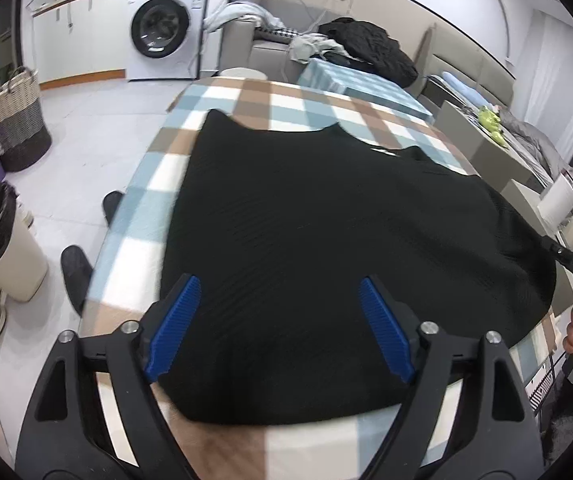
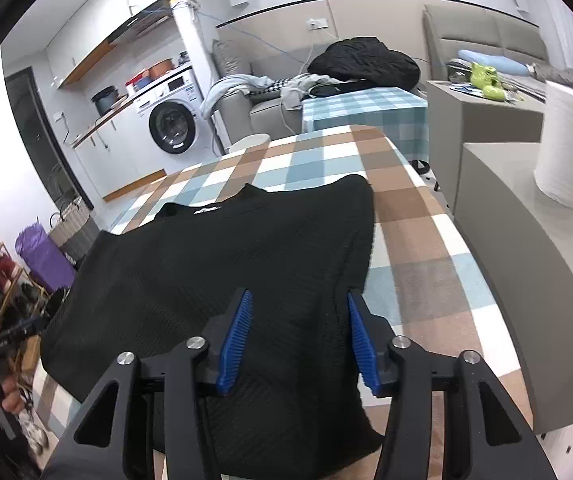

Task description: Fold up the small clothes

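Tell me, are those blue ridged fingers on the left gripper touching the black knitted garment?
Apart. The left wrist view shows the left gripper open, blue ridged fingers spread wide above the black knitted garment, pinching no fabric.

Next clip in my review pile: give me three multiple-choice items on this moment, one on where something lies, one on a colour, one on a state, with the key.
1. Where does the black garment lie?
A. in the woven basket
B. spread on the checked tablecloth
C. inside the washing machine

2. What colour are the gripper pads?
A. red
B. yellow
C. blue

3. How do the left gripper and right gripper stand?
A. both open, nothing pinched
B. both shut on the garment
C. only the left is open

Key: 1 B, the cloth shows around its edges; 2 C, ribbed blue pads in both wrist views; 3 A, a clear gap between each pair of pads, with the garment lying flat below.
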`<state>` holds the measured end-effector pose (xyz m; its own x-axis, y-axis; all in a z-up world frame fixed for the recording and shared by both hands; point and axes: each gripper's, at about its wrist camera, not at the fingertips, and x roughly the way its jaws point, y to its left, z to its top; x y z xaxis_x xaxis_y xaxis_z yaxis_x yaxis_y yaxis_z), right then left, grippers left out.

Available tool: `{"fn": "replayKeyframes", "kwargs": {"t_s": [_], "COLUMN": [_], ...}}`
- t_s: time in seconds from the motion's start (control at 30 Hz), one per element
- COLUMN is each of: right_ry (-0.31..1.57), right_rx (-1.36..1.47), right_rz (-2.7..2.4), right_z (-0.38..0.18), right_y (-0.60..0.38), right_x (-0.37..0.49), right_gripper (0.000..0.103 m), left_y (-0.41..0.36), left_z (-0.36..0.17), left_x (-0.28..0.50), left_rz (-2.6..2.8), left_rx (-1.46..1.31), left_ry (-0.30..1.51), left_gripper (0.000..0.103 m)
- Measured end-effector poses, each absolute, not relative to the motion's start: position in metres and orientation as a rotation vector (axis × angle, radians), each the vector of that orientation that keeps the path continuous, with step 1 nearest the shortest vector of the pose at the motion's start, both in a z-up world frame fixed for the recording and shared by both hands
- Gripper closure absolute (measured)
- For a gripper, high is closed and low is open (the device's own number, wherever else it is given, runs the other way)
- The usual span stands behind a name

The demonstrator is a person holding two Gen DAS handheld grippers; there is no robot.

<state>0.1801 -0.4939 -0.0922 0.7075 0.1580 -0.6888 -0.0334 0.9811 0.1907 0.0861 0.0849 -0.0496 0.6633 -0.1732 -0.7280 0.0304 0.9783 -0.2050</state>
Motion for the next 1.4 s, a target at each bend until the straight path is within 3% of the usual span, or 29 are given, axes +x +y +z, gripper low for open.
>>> {"fn": "replayKeyframes", "kwargs": {"t_s": [0.33,0.4,0.53,0.73,1.0,1.17,1.4], "right_ry": [0.921,0.917,0.852,0.813,0.945,0.904,0.887], "right_rx": [0.13,0.096,0.125,0.118,0.002,-0.145,-0.1], "right_rz": [-0.004,-0.035,-0.072,0.137,0.222,0.12,0.154], "right_z": [-0.148,-0.149,-0.133,-0.115,-0.157,-0.158,-0.142], "right_y": [-0.529,-0.531,-0.531,-0.477,-0.411,-0.424,-0.434], "right_x": [0.163,0.16,0.154,0.168,0.219,0.213,0.189], "right_gripper": [0.049,0.049,0.049,0.047,0.046,0.037,0.036], "left_y": [0.06,0.061,0.062,0.047,0.028,0.029,0.018], "left_z": [-0.066,-0.069,-0.07,-0.068,-0.087,-0.096,-0.098], "left_x": [0.101,0.102,0.102,0.107,0.113,0.115,0.112], "left_rz": [-0.166,-0.162,-0.153,-0.173,-0.192,-0.187,-0.213], "left_rx": [-0.161,-0.167,-0.173,-0.133,-0.057,-0.064,-0.038], "left_ry": [0.898,0.903,0.897,0.866,0.927,0.953,0.958], "left_gripper": [0.018,0.016,0.002,0.001,0.001,0.001,0.001]}}
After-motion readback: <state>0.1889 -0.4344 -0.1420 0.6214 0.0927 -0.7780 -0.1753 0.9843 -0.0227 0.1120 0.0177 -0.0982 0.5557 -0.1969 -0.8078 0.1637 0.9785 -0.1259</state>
